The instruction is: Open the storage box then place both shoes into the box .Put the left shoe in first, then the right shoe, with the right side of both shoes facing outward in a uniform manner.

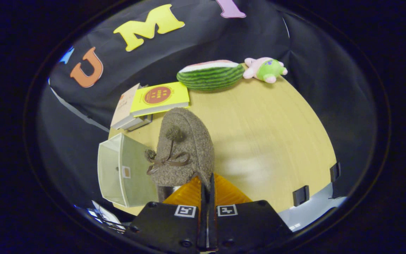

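At lower centre of the frame, the gripper (pixel 207 185) is seen with its 2 orange fingers (pixel 189 193) drawn narrow, almost together, pinched on the rear rim of a grey-brown woolly shoe (pixel 183 148). The grip appears to be on the heel edge; the contact itself is partly hidden by the fingers, so whether both pads press on fabric is judged, not seen outright. The shoe, with pom-poms and a brown bow on top, extends ahead of the fingers with its toe pointing toward the upper part of the frame, and looks to be carried above the table (pixel 266 134).

At lower left, just beside the shoe, the storage box (pixel 118 169) is seen with its opening exposed and the interior pale and apparently bare. Opening is therefore judged done. No shoe is seen inside, so the shoe in hand is judged to be the 1st, the left one, though its side cannot be told. Left to do: insertion of this shoe, then the 2nd.

Pose: the gripper is pointed steeply downward over the table's near portion, the shoe hanging just right of the box.

In the upper part of the frame, books (pixel 153 100), a watermelon plush (pixel 210 74) and a small plush toy (pixel 265 69) lie well apart from the work.
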